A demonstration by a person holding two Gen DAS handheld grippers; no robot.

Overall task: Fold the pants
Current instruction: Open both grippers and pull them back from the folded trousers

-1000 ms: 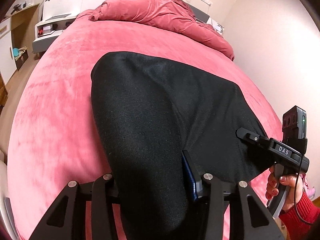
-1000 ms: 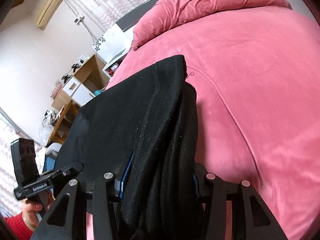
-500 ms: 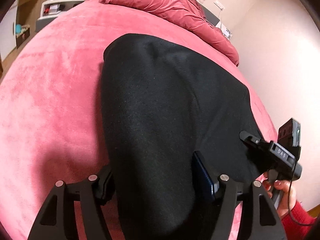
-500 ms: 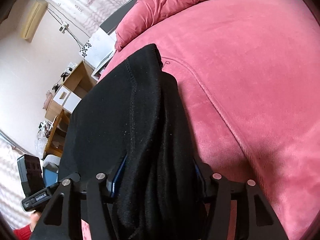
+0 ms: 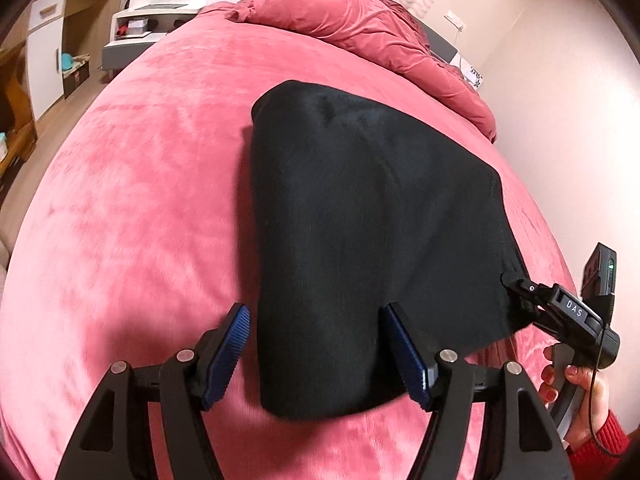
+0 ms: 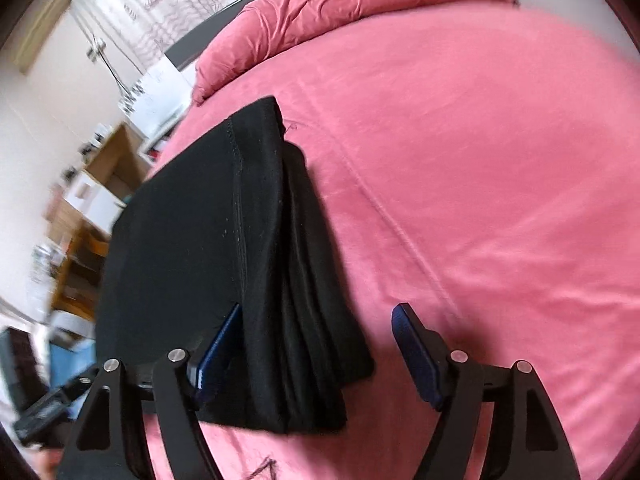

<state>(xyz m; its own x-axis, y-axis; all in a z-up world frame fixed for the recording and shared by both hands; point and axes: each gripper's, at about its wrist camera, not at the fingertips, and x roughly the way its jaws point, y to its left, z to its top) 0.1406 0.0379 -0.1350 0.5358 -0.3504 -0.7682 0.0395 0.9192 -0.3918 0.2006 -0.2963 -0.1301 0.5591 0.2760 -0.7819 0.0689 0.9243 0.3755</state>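
Between the spread blue-padded fingers of the left gripper (image 5: 316,344) lies the near left corner of the folded black knit pants (image 5: 360,220); the jaws stand wide, the left pad clear of the cloth, the right pad resting on top of it without pinching. At the near right corner the right gripper (image 6: 320,344) is opening, its left pad lying against the stitched top layer and its right pad well clear over bare cover, with the stacked folded edges between them. Both corners rest flat on the pink plush bed cover (image 5: 132,220). Farther off, a rumpled pink duvet (image 5: 360,28) is heaped across the far end of the bed. A hand (image 5: 576,392) in a red sleeve grips the right gripper's handle.
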